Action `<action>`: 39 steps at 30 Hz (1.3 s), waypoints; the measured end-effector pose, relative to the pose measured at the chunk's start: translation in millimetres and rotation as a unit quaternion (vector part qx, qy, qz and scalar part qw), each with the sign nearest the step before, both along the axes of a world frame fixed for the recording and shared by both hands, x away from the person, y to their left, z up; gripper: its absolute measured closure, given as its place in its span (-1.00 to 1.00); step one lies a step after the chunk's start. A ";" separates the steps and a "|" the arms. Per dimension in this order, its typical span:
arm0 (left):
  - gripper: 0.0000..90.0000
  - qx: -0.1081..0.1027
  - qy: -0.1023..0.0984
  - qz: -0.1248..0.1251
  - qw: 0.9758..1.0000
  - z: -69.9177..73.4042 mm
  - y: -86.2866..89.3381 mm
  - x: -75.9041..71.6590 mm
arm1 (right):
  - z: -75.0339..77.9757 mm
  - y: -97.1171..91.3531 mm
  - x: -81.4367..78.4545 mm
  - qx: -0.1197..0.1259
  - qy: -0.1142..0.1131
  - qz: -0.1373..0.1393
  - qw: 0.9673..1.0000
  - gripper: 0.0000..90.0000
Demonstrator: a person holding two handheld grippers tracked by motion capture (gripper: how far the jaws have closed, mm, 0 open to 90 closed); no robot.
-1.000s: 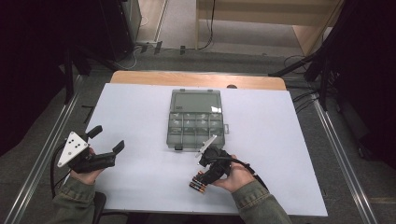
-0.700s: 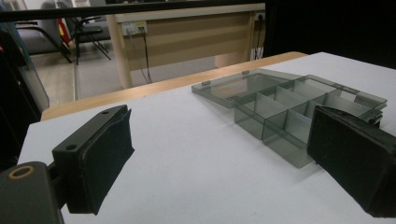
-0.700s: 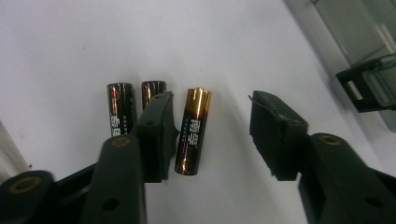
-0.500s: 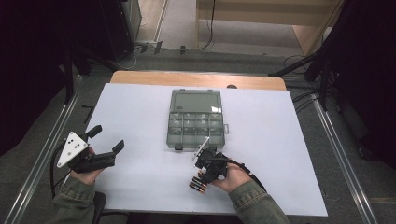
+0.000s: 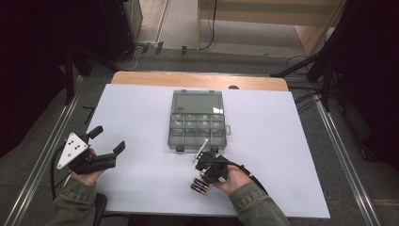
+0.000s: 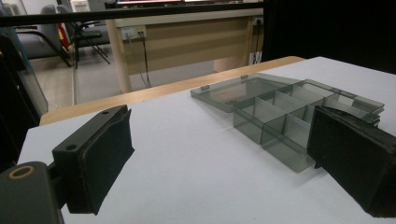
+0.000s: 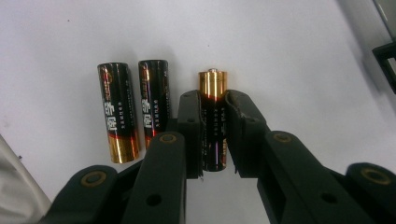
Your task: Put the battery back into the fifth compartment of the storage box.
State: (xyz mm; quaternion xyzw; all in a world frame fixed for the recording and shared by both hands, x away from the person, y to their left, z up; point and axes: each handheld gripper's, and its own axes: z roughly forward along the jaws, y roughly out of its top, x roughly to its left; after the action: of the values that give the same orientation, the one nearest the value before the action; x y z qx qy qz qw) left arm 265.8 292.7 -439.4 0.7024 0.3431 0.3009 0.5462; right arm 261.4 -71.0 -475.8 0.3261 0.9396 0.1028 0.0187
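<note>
- My right gripper (image 7: 214, 135) has just been closing its fingers (image 7: 190, 126); they now clench one battery (image 7: 214, 116) lying on the white counter (image 5: 282, 141).
- Two more batteries (image 7: 135, 112) lie side by side just beside it, apart from the fingers.
- My left gripper (image 5: 106, 148) hovers over the counter's left side, its fingers spread with nothing between them.
- The open compartment box (image 5: 196, 125) sits mid-counter, near the right gripper.
</note>
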 end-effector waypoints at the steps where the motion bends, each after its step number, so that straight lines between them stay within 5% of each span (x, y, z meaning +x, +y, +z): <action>1: -0.84 0.001 0.000 0.000 1.000 0.0 0.1 0.3 | 0.0 -0.1 0.1 0.001 -0.001 0.000 1.000 0.72; 5: -0.84 -0.002 0.000 0.000 1.000 0.2 0.1 0.3 | 2.0 -1.0 0.9 0.005 0.001 -0.008 1.000 0.72; 10: -0.84 -0.011 0.004 -0.002 1.000 0.9 1.5 0.7 | 16.5 -5.8 7.7 0.042 -0.005 -0.043 0.998 0.73; 20: -0.84 -0.019 0.009 0.002 1.000 0.9 3.0 2.8 | 37.4 -0.8 25.0 0.096 -0.007 -0.099 0.990 0.72; 36: -0.84 -0.030 0.015 0.003 0.999 0.9 5.2 6.1 | 46.3 22.3 55.0 0.110 -0.013 -0.106 0.988 0.72; 39: -0.84 -0.026 0.016 0.004 1.000 0.2 5.0 7.3 | 49.8 29.2 64.2 0.116 -0.017 -0.123 0.985 0.72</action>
State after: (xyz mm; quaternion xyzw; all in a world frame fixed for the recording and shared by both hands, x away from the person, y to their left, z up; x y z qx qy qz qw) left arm 273.1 297.7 -439.2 0.6914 0.3624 0.2823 0.5576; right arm 325.6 -41.8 -425.9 0.4373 0.8736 0.2135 0.0094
